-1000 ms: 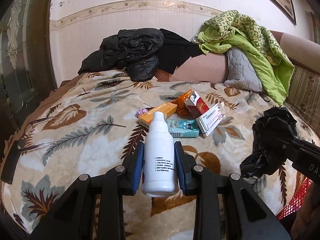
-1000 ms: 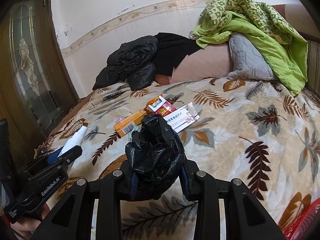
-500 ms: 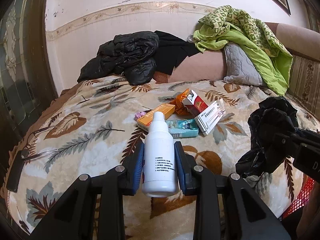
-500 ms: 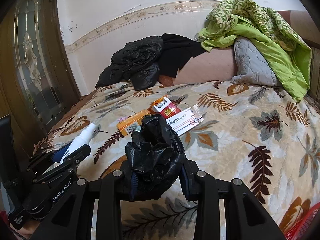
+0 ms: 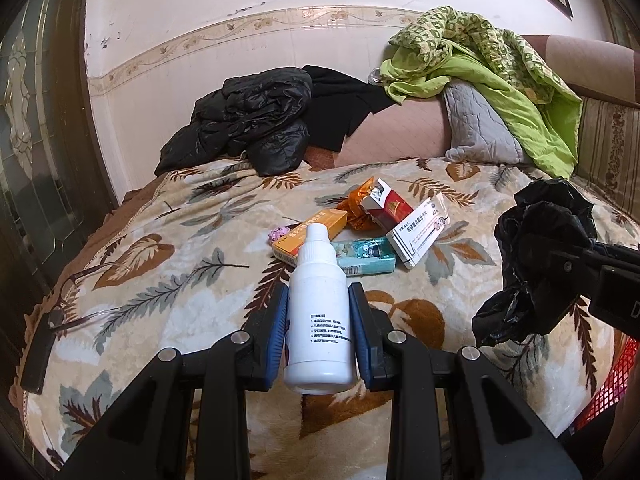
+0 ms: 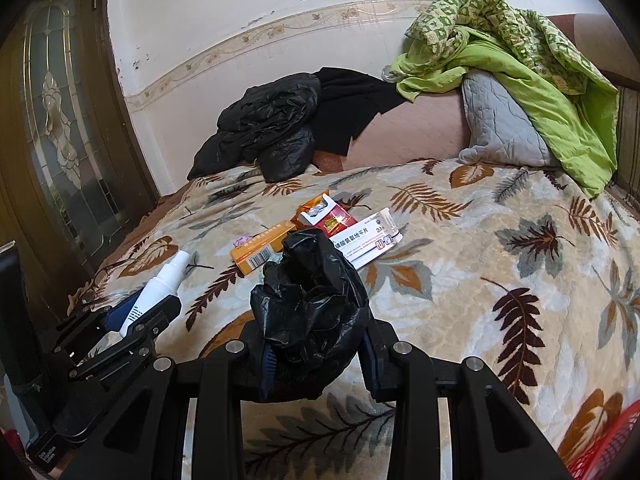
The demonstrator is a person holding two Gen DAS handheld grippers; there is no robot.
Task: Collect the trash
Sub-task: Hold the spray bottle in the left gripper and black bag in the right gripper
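I am holding the white bottle [image 5: 320, 312] clamped between the blue pads [image 5: 277, 332] of the left gripper [image 5: 320, 334], cap pointing away from me, base hanging just behind the pads. The right gripper [image 6: 316, 354] is pinching a crumpled black trash bag [image 6: 310, 308]; the wad is bulging up and forward past its fingertips, and I cannot find any open mouth in it.

Judgement on the step: the bottle is going into that bag, so the bag needs opening first. I am planning to keep the left grip firm, since the smooth plastic body could slide out base-first, and to bring the bottle's cap end toward the bag, which is hanging off to the right of the left fingers.

Beyond the left fingertips, on the leaf-print blanket [image 5: 460, 292], more trash is waiting: an orange box [image 5: 310, 232], a red cigarette pack [image 5: 386, 206], a white medicine box [image 5: 418, 234] and a teal box [image 5: 366, 256], all bunched and touching.

Against the frame a second back: both grips are unchanged, bottle and bag seated the same. In the left view the scene is sitting more level, so that wrist has been rolling slightly. The right view is showing little change.
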